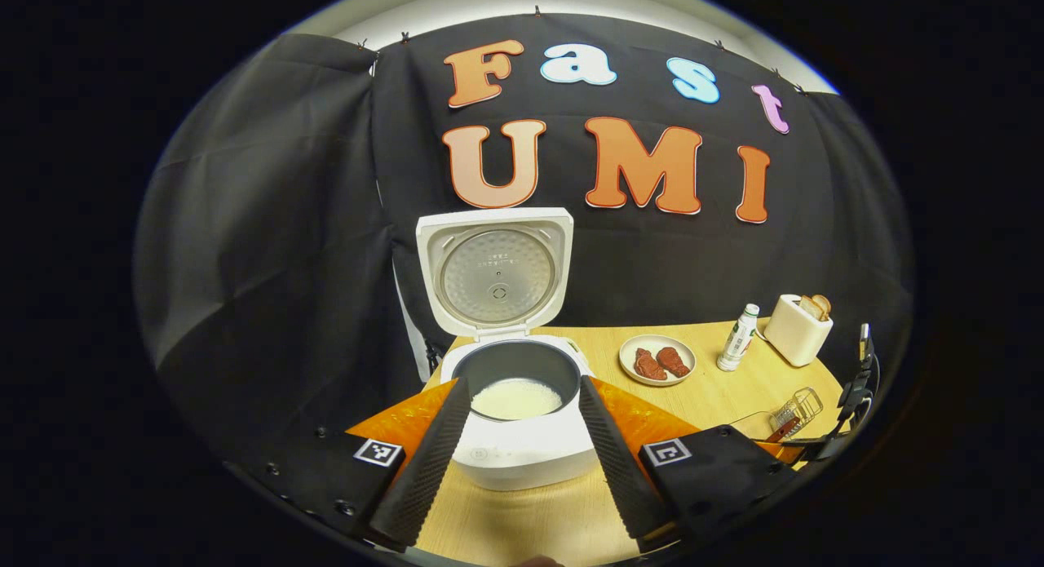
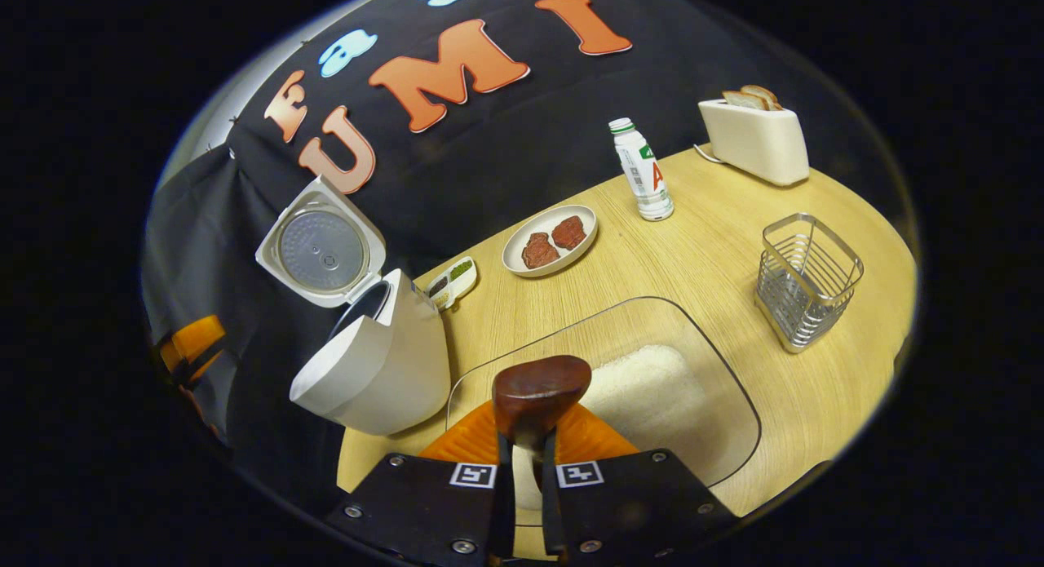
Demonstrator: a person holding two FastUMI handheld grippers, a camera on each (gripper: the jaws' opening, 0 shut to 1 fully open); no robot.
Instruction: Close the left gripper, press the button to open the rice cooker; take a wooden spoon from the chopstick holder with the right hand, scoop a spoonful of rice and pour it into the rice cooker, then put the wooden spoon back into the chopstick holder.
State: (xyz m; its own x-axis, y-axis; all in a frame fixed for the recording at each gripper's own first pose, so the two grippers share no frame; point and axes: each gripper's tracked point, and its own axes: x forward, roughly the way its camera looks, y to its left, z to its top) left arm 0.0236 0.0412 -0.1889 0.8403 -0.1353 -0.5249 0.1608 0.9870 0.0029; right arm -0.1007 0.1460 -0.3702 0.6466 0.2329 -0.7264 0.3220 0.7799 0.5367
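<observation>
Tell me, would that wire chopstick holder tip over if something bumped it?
Probably easily. The chopstick holder is open wire mesh and looks empty, so it is likely light. Standing free on the smooth table, it might slide first, though it looks stiff.

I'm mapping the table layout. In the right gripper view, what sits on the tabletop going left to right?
Rice cooker → small dish → plate of meat → bottle → toaster → wire chopstick holder.

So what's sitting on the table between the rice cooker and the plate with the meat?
A small white dish with green bits lies there, close beside the rice cooker, with bare wood up to the plate. That shows in the right gripper view.
</observation>
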